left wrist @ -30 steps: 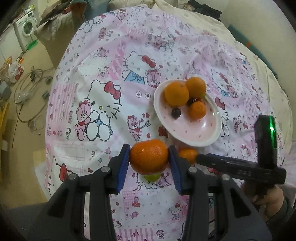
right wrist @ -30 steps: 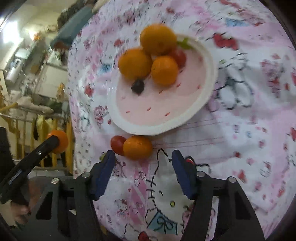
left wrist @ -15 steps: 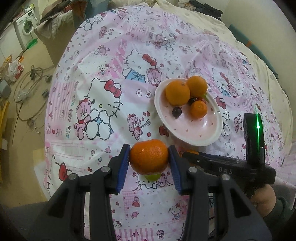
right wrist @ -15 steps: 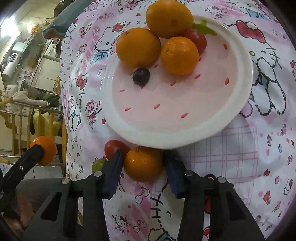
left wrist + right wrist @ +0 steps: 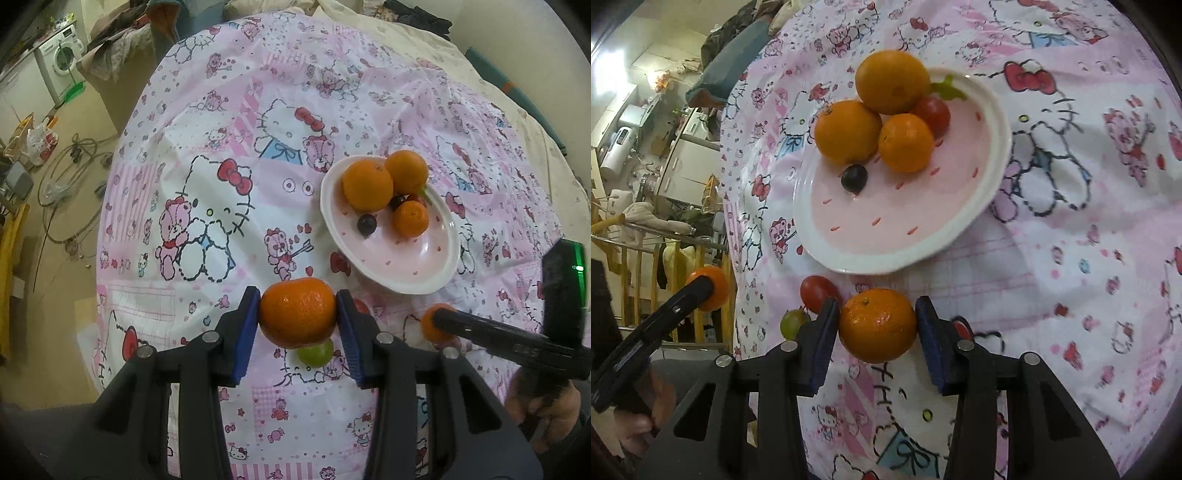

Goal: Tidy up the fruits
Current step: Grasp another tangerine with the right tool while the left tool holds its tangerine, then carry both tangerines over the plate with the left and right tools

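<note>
Beyond the pink cartoon-print tablecloth [image 5: 229,155], a washing machine [image 5: 61,61] stands.

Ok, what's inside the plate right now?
On the plate: three oranges bunched at the far side, a dark grape in front, and a red tomato with a green leaf behind. Anything beneath the oranges is hidden.

Right gripper [image 5: 878,325] now around the small orange [image 5: 877,325]; lifted slightly
</note>
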### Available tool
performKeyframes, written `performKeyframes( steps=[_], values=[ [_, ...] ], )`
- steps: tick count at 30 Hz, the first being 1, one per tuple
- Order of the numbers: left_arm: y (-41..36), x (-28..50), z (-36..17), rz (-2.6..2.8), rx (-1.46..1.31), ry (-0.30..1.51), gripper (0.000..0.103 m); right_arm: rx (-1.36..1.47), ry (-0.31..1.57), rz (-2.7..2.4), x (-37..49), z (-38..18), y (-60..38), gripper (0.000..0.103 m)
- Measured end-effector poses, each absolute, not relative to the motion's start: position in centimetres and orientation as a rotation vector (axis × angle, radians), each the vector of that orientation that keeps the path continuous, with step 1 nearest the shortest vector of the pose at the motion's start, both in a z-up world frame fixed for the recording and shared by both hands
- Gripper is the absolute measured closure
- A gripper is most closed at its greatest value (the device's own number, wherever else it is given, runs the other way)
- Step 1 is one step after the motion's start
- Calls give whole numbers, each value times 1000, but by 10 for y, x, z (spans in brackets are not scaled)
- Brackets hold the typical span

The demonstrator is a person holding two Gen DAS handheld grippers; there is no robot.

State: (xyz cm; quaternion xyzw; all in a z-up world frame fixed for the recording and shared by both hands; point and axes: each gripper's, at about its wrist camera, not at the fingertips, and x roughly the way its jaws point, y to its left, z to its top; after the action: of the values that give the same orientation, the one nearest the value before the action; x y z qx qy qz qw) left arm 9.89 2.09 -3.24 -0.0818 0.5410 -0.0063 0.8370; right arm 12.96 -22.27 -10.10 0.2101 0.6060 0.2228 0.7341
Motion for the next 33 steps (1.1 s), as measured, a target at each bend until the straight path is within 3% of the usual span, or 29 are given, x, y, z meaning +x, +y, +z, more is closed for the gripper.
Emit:
performKeyframes(
  steps=[11,22,33],
  values=[
    [7,100,-31,-15,-131,1123,66,522,1236,501,118,-66,-256,58],
    [-19,123,-2,-70,-91,1059,66,503,1022,496,133,0,-290,58],
    [-40,167,-5,-115,-33,1072,65,482,990,486,178,2,-299,58]
  ],
)
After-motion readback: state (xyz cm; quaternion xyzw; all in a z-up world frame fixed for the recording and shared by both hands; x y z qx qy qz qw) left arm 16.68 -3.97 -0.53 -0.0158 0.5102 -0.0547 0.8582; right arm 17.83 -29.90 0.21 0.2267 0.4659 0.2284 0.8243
